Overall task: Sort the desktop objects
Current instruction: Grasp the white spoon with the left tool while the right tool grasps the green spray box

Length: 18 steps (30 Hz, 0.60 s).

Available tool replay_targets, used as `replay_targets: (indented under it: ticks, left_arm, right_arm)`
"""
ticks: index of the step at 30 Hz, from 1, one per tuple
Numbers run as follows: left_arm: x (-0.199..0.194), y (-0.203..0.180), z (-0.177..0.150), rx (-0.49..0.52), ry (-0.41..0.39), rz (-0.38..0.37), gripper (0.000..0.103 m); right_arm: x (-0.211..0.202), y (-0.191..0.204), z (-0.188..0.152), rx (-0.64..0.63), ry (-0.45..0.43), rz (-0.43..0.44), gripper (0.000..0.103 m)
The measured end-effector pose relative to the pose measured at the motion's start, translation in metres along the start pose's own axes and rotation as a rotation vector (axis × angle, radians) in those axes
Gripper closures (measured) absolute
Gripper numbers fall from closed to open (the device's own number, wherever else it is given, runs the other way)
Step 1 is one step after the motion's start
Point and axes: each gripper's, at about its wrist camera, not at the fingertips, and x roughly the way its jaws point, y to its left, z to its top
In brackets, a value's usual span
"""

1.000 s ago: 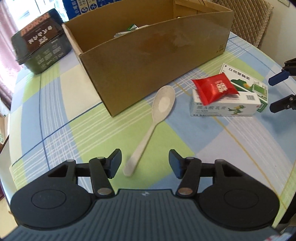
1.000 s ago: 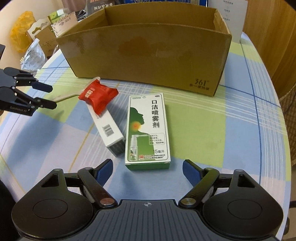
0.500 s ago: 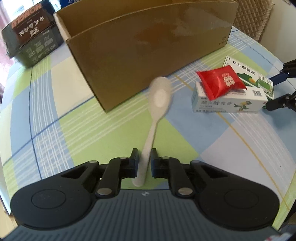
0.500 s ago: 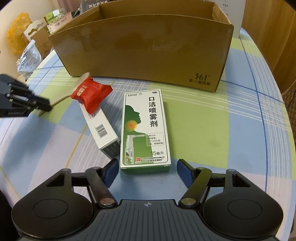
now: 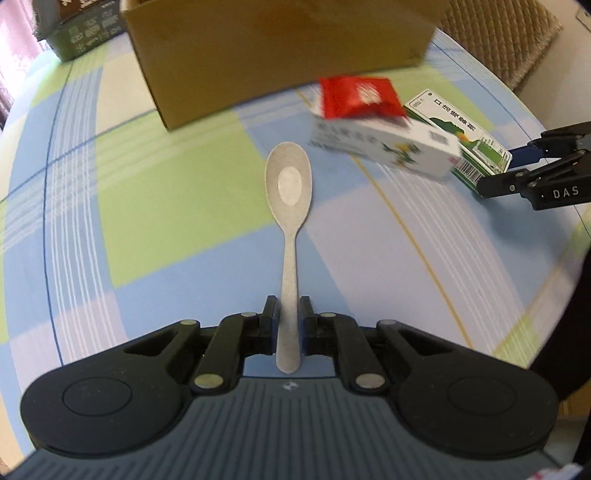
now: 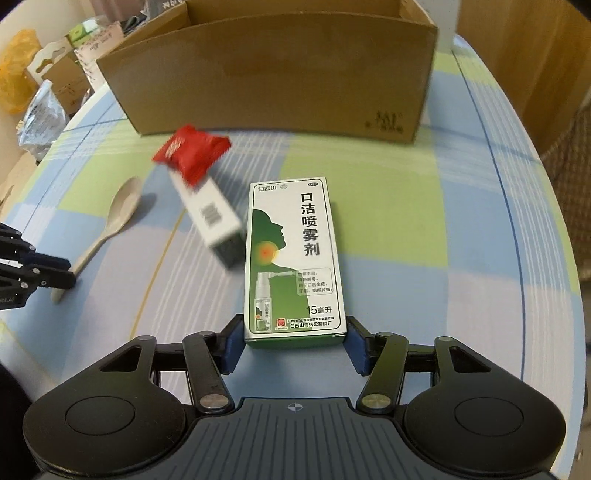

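Note:
My left gripper point(image 5: 289, 314) is shut on the handle of a pale beige spoon point(image 5: 289, 184), which points straight ahead. In the right wrist view the spoon point(image 6: 118, 218) has its bowl a little off the cloth. My right gripper point(image 6: 295, 332) is closing on the near end of a green spray box point(image 6: 295, 254), with both pads against its sides. A red packet point(image 6: 192, 155) lies on a white box point(image 6: 218, 221) just left of the green box; both are blurred. The open cardboard box point(image 6: 273, 81) stands behind them.
The checked tablecloth point(image 5: 184, 192) covers a round table whose edge curves close on the right. A dark box point(image 5: 85, 26) sits at the far left, a wicker chair point(image 5: 498, 40) behind. Bags and cartons point(image 6: 40, 110) crowd the left side beyond the table.
The left gripper shut on the spoon handle and swung it away from the cardboard box. The right gripper moved up to the green box and narrowed its jaws. The white box turned.

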Motion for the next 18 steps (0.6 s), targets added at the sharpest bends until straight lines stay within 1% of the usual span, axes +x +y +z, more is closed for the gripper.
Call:
replay_targets:
  ticks: [2,3,4,6,7,10,14,18]
  left_arm:
    - [-0.005,-0.005,-0.004,0.000,-0.010,-0.007,0.092]
    - [-0.008,-0.008,-0.005,-0.006,-0.021,-0.003,0.084]
    - [-0.010,-0.008,-0.004,-0.012,-0.039,0.003,0.078]
    - [-0.012,-0.009,-0.002,-0.025,-0.079,0.012,0.076]
    - [-0.012,-0.009,0.001,-0.028,-0.098,0.019,0.074]
    - [-0.007,-0.010,0.010,-0.024,-0.152,0.041,0.073]
    - [0.006,-0.008,0.022,-0.032,-0.193,0.049,0.073]
    - [0.019,-0.007,0.028,-0.034,-0.208,0.053,0.073]
  right_arm:
    - [-0.006,0.002,-0.007,0.005,0.004,-0.008,0.050]
    - [-0.008,0.003,-0.010,0.005,-0.002,-0.007,0.049]
    - [-0.009,0.003,-0.010,0.009,-0.009,-0.006,0.049]
    - [-0.011,0.002,-0.010,0.016,-0.024,-0.005,0.047]
    - [-0.010,0.003,-0.009,0.018,-0.033,-0.004,0.046]
    - [-0.008,0.002,-0.008,0.016,-0.041,0.000,0.042]
    - [-0.005,0.001,-0.006,0.020,-0.049,-0.015,0.039]
    - [-0.001,0.000,-0.002,0.034,-0.069,-0.010,0.039]
